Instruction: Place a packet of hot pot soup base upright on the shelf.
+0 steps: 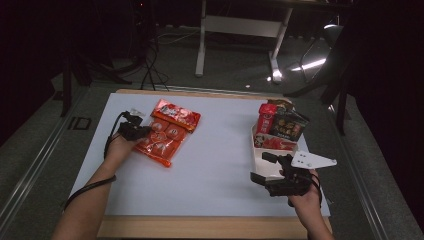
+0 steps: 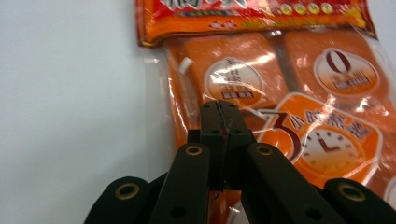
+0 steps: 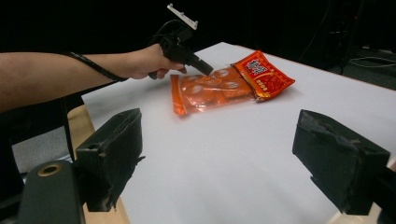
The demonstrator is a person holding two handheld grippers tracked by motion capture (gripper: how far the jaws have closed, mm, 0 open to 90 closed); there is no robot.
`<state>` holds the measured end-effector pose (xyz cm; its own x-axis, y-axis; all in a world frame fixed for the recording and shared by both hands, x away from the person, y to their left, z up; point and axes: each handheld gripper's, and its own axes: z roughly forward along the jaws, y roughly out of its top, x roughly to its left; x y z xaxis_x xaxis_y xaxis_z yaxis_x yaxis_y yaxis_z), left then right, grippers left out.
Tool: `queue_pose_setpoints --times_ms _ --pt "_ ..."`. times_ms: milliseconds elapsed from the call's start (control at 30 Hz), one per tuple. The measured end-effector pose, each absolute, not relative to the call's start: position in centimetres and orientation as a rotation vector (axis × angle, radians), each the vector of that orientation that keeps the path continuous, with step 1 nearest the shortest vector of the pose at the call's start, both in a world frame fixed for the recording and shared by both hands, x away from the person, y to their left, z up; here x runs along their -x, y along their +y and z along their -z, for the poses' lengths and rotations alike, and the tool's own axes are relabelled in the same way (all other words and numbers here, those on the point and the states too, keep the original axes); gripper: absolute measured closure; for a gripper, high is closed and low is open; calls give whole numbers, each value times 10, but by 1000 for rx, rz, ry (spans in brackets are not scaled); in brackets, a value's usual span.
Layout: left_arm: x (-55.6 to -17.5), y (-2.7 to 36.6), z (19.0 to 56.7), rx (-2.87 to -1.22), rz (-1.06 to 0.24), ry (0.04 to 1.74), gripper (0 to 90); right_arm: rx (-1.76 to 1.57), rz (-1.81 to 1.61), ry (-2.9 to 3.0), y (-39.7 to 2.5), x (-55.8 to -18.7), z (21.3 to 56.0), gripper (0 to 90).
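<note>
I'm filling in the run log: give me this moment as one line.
left tongs: shut, tips on orange snack bag | right tongs: open, holding nothing, beside white tray | table: white

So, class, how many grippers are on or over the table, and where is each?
2. The left gripper sits shut on the orange packet at the table's left; the right gripper hangs open by the tray.

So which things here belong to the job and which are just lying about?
In the job:
orange clear-plastic snack bag
left tool, shut on the bag
white tray of packets

Lying about:
right tool, open
white table
</note>
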<state>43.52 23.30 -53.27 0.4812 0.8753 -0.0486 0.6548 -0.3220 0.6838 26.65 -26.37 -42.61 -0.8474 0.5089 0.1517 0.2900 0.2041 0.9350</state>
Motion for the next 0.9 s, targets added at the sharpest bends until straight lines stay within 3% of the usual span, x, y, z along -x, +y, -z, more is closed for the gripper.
queue_pose_setpoints --times_ms 367,467,600,800,900 --pt "-423 229 528 -2101 -402 1236 900 -760 -1707 2294 -262 -265 425 159" --pt "-416 224 526 -2105 -290 1189 900 -764 -1712 2290 -263 -265 425 159" --pt "-403 211 521 -2184 -360 1154 900 -767 -1724 2285 -264 -265 424 159" --pt "-405 234 522 -2044 -455 1252 900 -757 -1719 2297 -261 -265 424 159" --pt "-413 243 521 -2062 -475 1289 900 -755 -1717 2301 -260 -265 424 160"
